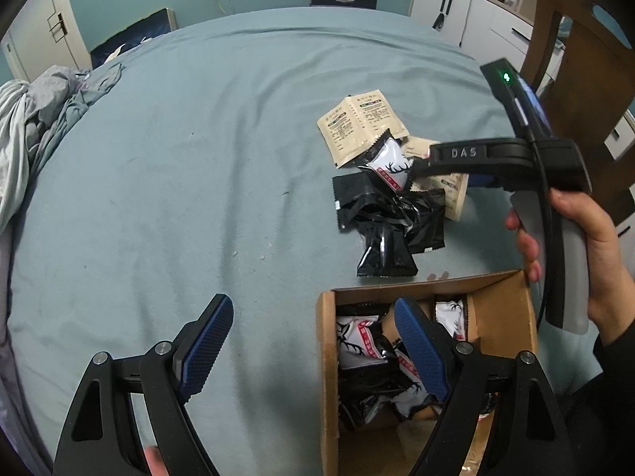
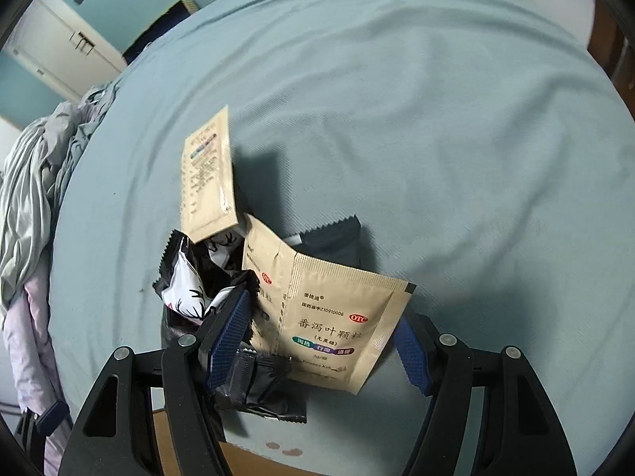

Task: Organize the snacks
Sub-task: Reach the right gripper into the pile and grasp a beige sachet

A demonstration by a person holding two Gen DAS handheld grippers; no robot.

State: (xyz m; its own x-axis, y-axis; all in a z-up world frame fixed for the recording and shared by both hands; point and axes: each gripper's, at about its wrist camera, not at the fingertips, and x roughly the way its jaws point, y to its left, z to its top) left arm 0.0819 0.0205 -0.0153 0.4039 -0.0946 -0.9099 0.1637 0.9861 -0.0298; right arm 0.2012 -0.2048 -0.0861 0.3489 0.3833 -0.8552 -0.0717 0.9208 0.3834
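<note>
A pile of snack packets lies on the blue-green bed sheet (image 1: 198,139): beige sachets (image 1: 359,125), a black and white antler packet (image 1: 391,164) and black packets (image 1: 391,222). A cardboard box (image 1: 329,377) at the near right holds several black and white packets. My left gripper (image 1: 317,351) is open and empty, its right finger over the box. My right gripper (image 2: 327,341) is open and straddles a beige sachet (image 2: 337,317) on the pile; in the left wrist view its fingertips (image 1: 420,164) reach into the pile. Another beige sachet (image 2: 208,182) lies further off.
Crumpled grey bedding (image 1: 35,127) lies at the left edge of the bed. A wooden chair (image 1: 583,59) stands at the right. White cabinets (image 1: 468,12) and a dark box (image 1: 343,0) stand beyond the bed.
</note>
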